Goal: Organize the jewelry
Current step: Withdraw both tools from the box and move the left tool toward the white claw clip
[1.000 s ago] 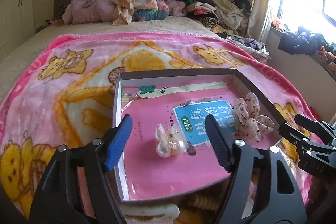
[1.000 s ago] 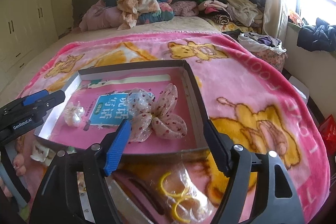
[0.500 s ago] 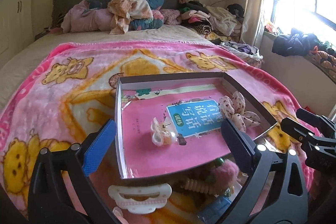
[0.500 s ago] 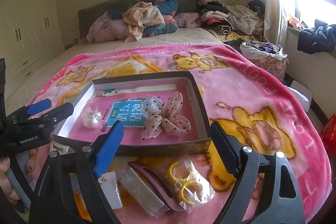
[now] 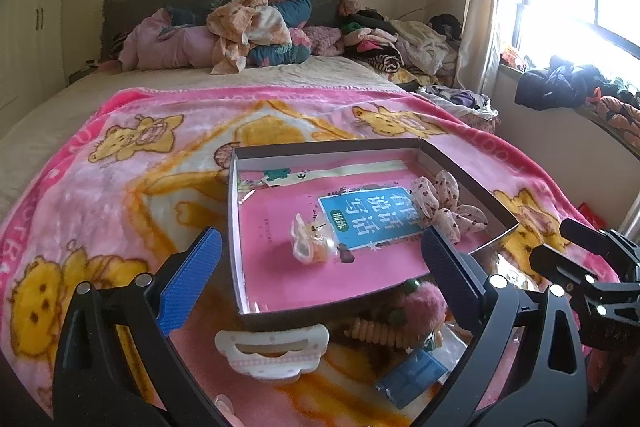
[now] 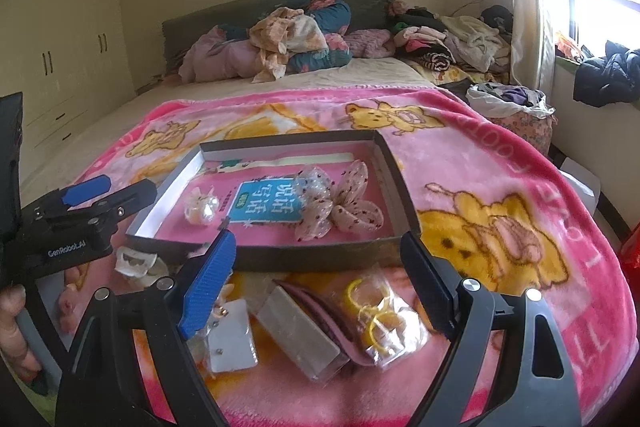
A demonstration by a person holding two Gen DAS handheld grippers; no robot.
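Observation:
A shallow dark box lies on the pink blanket with a pink book as its floor. In it lie a small clear bag of earrings and a spotted fabric bow. My left gripper stands open in front of the box's near wall, holding nothing. My right gripper is open too, over loose pieces: a bag of yellow rings, a clear case and an earring card. A white hair clip and a pink pompom tie lie near the left gripper.
The pink bear blanket covers the bed's near half. Piled clothes and bedding sit at the headboard. A windowsill with dark clothes is on the right. A person's fingers hold the left gripper's handle.
Both grippers have drawn back from the box and their jaws stand wider. The earring bag and the bow stay in the box, and loose pieces in front of it have come into view.

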